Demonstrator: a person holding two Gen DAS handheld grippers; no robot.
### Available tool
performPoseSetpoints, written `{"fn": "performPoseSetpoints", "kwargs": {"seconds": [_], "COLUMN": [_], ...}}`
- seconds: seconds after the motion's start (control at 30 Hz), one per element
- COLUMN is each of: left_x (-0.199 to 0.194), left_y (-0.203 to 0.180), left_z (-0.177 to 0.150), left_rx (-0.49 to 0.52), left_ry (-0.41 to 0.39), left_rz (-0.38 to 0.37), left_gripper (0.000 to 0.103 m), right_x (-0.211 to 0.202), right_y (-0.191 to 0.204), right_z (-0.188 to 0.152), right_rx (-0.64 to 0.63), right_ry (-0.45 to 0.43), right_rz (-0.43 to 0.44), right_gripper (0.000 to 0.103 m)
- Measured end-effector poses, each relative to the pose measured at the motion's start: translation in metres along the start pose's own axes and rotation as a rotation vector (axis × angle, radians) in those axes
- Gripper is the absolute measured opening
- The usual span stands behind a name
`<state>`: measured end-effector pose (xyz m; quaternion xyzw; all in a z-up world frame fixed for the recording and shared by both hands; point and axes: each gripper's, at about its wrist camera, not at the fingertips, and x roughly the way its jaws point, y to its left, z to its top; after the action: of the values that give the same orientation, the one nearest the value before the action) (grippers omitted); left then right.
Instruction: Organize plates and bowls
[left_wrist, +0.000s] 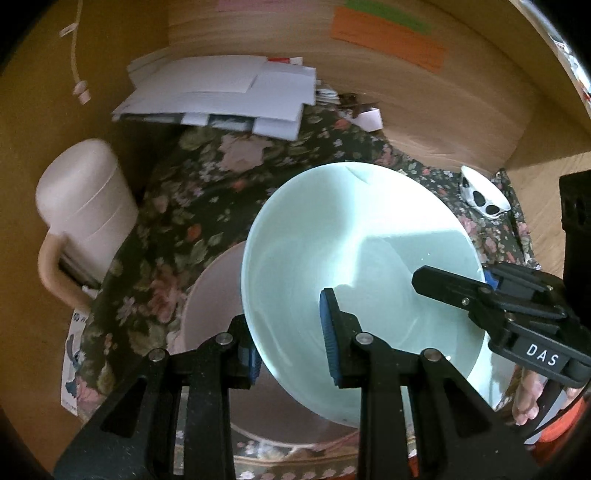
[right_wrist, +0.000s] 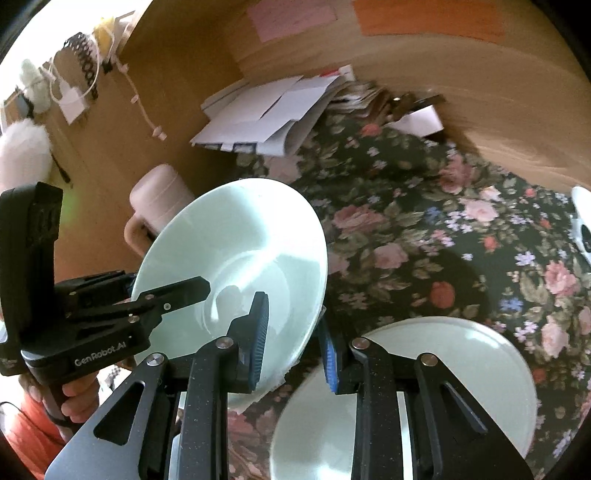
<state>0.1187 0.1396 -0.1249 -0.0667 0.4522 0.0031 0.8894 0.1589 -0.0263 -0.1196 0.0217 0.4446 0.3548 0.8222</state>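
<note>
A pale green plate (left_wrist: 354, 243) is held tilted above the floral cloth, and it also shows in the right wrist view (right_wrist: 240, 251). My left gripper (left_wrist: 291, 343) straddles its near rim, one blue pad on each side. My right gripper (right_wrist: 295, 339) straddles the opposite rim the same way, and it shows in the left wrist view (left_wrist: 480, 291). A pink plate (left_wrist: 210, 295) lies under the green one. A second pale plate (right_wrist: 461, 365) lies flat on the cloth below my right gripper.
A pink lidded mug (left_wrist: 81, 214) stands at the left. White papers (left_wrist: 221, 96) lie at the back against the wooden wall. A small white patterned bowl (left_wrist: 484, 195) sits at the right. The floral cloth (right_wrist: 424, 229) covers the table.
</note>
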Motion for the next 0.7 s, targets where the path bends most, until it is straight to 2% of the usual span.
{"fn": "performPoseSetpoints", "kwargs": {"seconds": [0.5, 0.7], "left_x": [0.008, 0.008], "left_y": [0.027, 0.028], "left_z": [-0.026, -0.027], "left_rx": [-0.044, -0.043], "left_ry": [0.043, 0.044], "left_rz": [0.010, 0.012], "left_gripper": [0.028, 0.028], "right_x": [0.031, 0.033], "right_y": [0.014, 0.018], "right_z": [-0.004, -0.001], "right_rx": [-0.045, -0.093], "right_ry": [0.083, 0.079], "right_rz": [0.020, -0.018], "right_gripper": [0.024, 0.027]}}
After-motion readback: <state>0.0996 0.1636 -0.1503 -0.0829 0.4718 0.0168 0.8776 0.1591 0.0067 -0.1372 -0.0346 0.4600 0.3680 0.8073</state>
